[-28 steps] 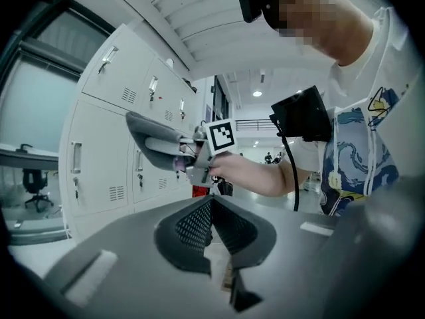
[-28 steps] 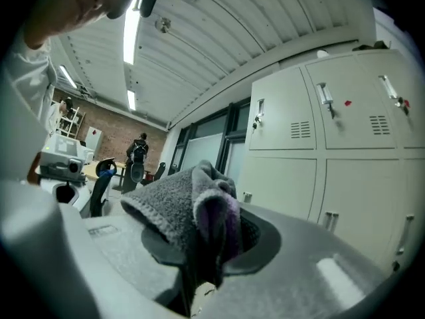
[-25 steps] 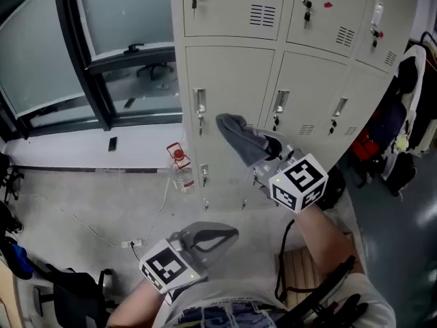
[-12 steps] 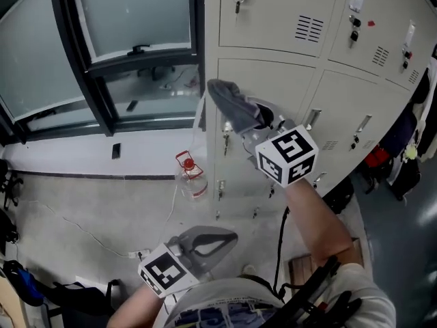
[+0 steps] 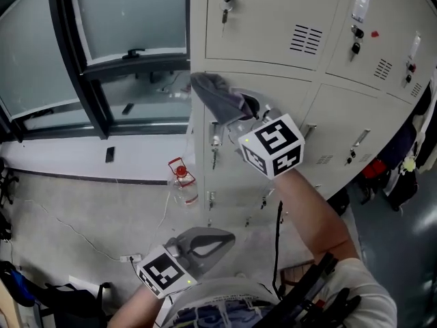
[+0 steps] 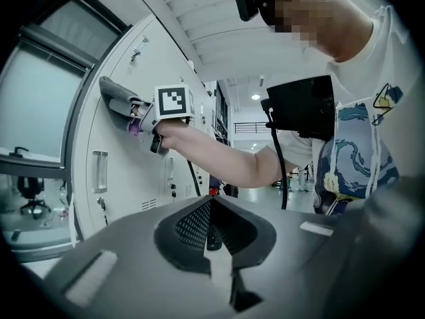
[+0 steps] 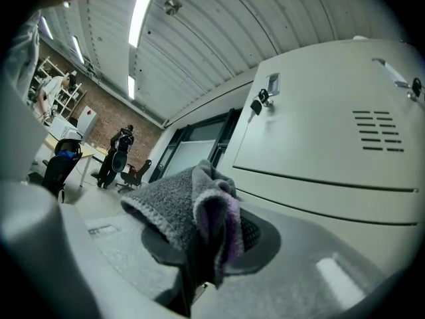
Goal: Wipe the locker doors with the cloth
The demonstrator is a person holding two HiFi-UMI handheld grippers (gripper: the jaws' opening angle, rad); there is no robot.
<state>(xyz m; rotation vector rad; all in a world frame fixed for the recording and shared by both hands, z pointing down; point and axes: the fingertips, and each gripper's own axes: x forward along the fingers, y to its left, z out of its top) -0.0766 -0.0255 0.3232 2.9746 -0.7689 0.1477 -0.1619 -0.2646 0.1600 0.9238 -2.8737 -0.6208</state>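
Note:
My right gripper (image 5: 240, 113) is shut on a grey cloth (image 5: 216, 96) with a purple edge and holds it up at the top left corner of a beige locker door (image 5: 263, 139). The same cloth (image 7: 189, 208) bunches out of the jaws in the right gripper view, with the locker doors (image 7: 332, 131) just beyond it. From the left gripper view the cloth (image 6: 114, 93) looks pressed to the locker front. My left gripper (image 5: 205, 238) hangs low near my body, shut with nothing in it, away from the lockers.
A bank of beige lockers (image 5: 300, 33) with keys and handles fills the upper right. A dark-framed window (image 5: 102, 53) stands at the left. A plastic bottle with a red cap (image 5: 181, 180) and a cable (image 5: 82, 234) lie on the floor. Clothing hangs at the far right (image 5: 416, 156).
My right gripper has carried the cloth up and to the left along the locker front, from mid-door height to the door's top left corner. The left gripper has stayed low.

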